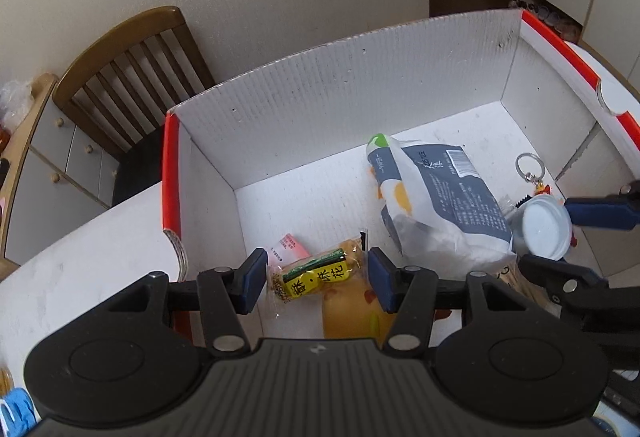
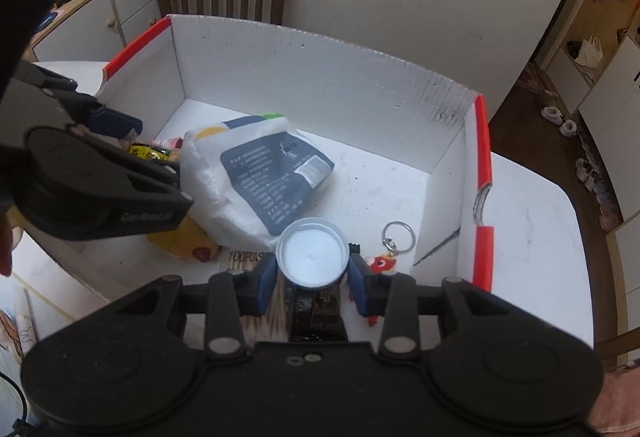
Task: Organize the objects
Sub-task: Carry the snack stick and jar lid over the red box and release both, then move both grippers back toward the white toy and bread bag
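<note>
Between our left claw (image 1: 317,279) pads sits a yellow snack packet (image 1: 316,275) with a green label; the pads flank it but we cannot tell if they press. Our right claw (image 2: 312,279) grips a white-lidded jar (image 2: 312,252) just under its lid. Both hang inside the white cardboard box (image 1: 320,85) on the desk (image 1: 80,261), beside a white-and-grey bag (image 2: 256,177) and a red keychain (image 2: 386,259).
</note>
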